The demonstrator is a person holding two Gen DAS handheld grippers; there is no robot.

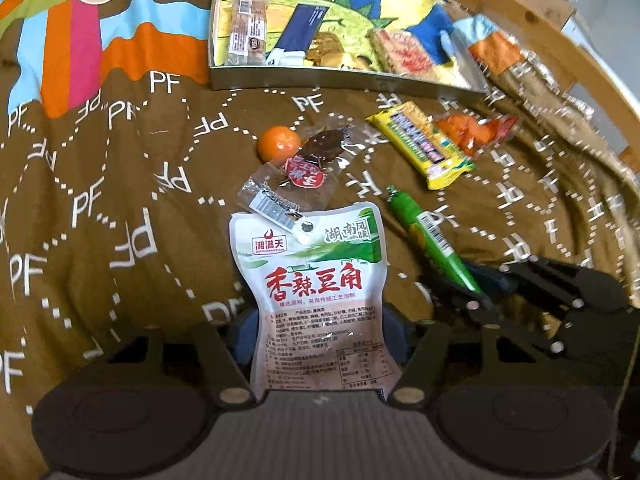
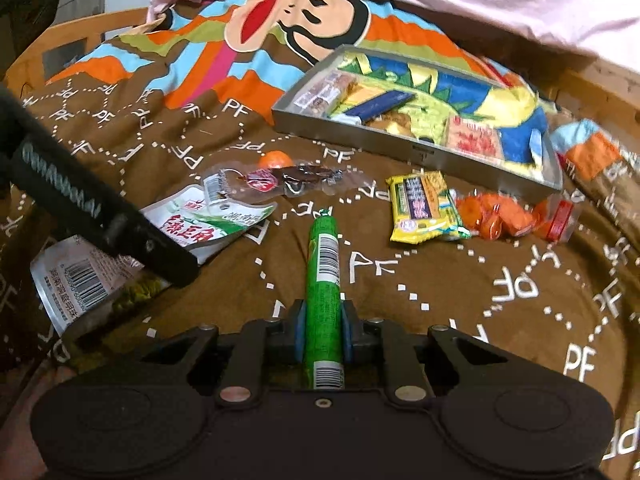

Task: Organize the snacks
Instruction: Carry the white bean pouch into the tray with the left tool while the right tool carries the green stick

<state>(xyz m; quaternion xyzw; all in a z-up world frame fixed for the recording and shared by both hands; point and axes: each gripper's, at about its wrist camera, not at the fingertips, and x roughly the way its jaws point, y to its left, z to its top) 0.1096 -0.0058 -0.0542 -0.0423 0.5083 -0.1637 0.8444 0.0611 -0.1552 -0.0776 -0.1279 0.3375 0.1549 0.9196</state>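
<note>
My left gripper is shut on a white-and-green snack pouch; its blue pads pinch the pouch at the waist. The pouch's top points toward the tin. In the right wrist view the same pouch shows behind a black left finger. My right gripper is shut on a green sausage stick, which sticks out forward over the brown blanket. In the left wrist view that stick and the right gripper are at the right.
A metal tin with several snacks inside lies at the back. On the brown blanket lie a tangerine, a clear pack with a dark snack, a yellow pack and an orange pack. A wooden bed frame curves round the far right.
</note>
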